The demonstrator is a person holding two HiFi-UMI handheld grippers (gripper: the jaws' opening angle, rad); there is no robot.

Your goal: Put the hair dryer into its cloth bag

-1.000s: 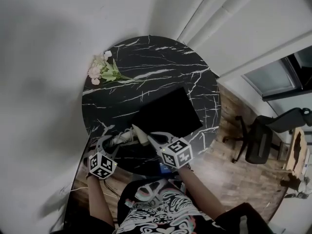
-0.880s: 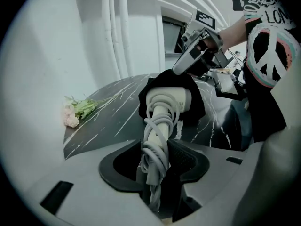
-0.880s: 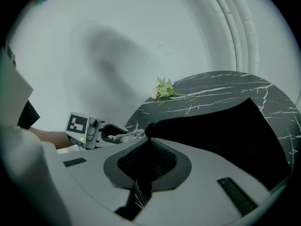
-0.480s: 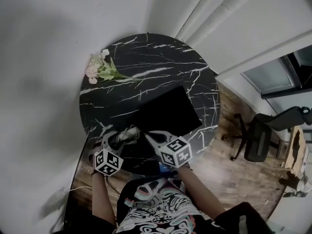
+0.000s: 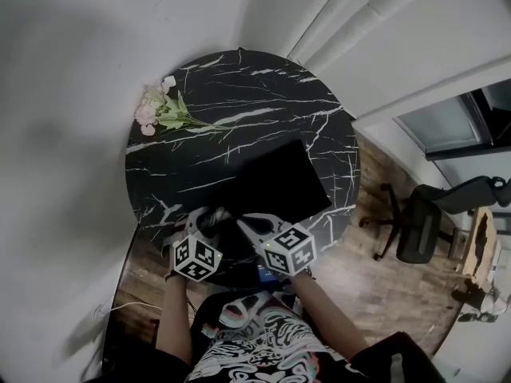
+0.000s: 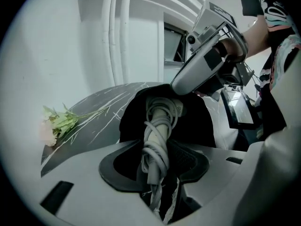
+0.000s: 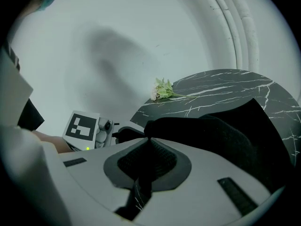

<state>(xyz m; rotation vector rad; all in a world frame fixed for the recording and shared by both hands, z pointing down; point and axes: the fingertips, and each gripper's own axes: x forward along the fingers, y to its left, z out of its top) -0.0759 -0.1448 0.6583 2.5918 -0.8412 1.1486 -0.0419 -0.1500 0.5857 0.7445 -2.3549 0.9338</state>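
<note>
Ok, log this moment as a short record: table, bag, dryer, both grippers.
table: round black marble table, bunch of flowers at its far left edge
cloth bag: cloth bag, black, lying on the near half
hair dryer: hair dryer, pale, cord wound round it, far end at the bag's mouth
left gripper: left gripper shut on the hair dryer
right gripper: right gripper shut on the cloth bag's edge
task: dryer not yet fully inside

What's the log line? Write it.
left gripper shut on hair dryer | right gripper shut on cloth bag | dryer at bag mouth
</note>
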